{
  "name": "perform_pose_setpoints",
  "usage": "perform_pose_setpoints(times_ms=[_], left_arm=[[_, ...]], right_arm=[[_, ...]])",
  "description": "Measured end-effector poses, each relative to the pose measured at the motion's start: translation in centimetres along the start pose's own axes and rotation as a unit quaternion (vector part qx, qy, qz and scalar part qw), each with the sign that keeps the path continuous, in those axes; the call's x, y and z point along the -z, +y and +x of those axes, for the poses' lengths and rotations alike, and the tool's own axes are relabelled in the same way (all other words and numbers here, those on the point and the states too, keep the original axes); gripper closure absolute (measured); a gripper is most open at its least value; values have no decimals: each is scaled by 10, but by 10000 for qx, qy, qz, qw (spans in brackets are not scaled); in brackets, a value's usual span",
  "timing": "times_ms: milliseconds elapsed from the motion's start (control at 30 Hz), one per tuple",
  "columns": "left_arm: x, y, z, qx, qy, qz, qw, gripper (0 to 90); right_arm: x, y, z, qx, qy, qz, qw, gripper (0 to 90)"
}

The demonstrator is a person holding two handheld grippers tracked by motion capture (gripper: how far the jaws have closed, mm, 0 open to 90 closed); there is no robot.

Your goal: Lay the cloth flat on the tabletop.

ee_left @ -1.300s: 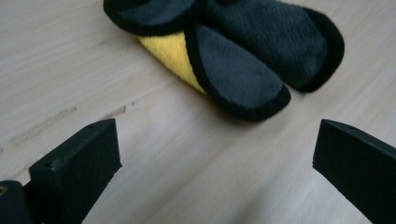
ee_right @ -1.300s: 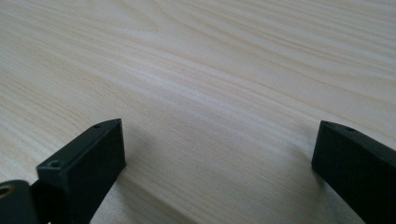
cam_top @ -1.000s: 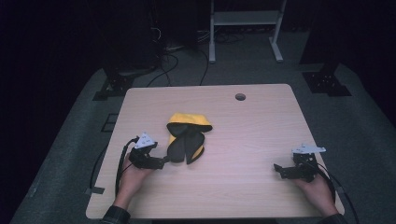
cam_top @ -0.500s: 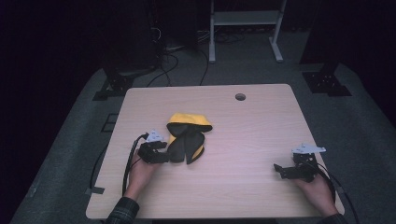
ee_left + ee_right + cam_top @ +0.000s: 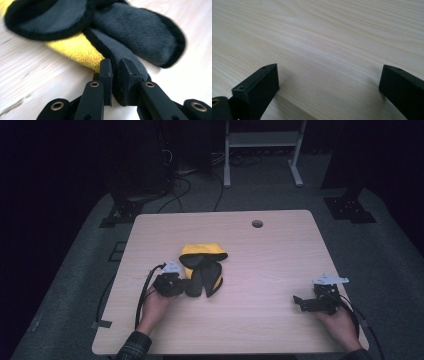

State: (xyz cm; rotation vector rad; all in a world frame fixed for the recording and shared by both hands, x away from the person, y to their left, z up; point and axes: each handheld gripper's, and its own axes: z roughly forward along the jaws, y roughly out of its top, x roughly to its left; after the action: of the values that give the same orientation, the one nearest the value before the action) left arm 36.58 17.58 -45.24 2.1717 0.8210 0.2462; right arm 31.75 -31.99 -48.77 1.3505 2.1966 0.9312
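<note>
Grey-and-yellow cloth point(image 5: 202, 267) lies lengthwise toward the table's point(image 5: 280, 250) far edge.

Pale wooden table point(image 5: 260, 270), a crumpled yellow-and-black cloth point(image 5: 202, 270) on it.

Hand-held gripper point(image 5: 328, 85) (R), jaws wide apart over pale wood tabletop point(image 5: 332, 32)

One table point(image 5: 260, 270), one yellow-and-grey cloth point(image 5: 202, 270) near its middle, two grippers, and one hole point(image 5: 257, 224) beyond the cloth.
</note>
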Motion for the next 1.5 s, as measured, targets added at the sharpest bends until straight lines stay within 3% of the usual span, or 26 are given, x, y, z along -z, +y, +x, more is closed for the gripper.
perform_pose_setpoints(times_ms=[67,100,233,400,633,733,800,867,933,1100,1267,1433,1500], left_arm=[[0,1,-3,-24,-44,-23,10000,789],[-1,5,-12,-88,-180,-91,9998,790],[-2,11,-24,-181,-373,-181,9990,793],[-1,22,-43,-351,-651,-342,9967,799],[3,40,-68,-532,-1099,-719,9899,802],[9,49,-79,-661,-1168,-863,9872,802],[16,54,-79,-696,-1152,-1004,9858,801],[19,55,-77,-665,-1120,-1055,9859,801],[24,55,-71,-601,-1083,-1132,9858,801],[39,52,-55,-395,-993,-1383,9846,797],[50,48,-41,-263,-821,-1477,9853,792],[56,45,-32,-133,-747,-1558,9849,792],[57,44,-30,-114,-718,-1582,9847,792]], right_arm=[[0,0,0,-4,0,0,10000,18],[0,0,0,-4,2,-2,10000,18],[0,0,0,6,10,0,10000,19],[1,0,0,8,20,57,10000,22],[1,0,0,17,26,55,10000,22],[1,1,1,6,34,67,10000,24],[3,2,2,40,94,63,9999,74],[3,2,2,37,103,79,9999,75],[4,3,3,34,108,101,9999,130],[6,5,4,22,218,124,9997,157],[9,10,11,145,329,-34,9993,164],[12,17,26,223,686,-221,9972,222],[13,25,39,361,915,-361,9945,242]])
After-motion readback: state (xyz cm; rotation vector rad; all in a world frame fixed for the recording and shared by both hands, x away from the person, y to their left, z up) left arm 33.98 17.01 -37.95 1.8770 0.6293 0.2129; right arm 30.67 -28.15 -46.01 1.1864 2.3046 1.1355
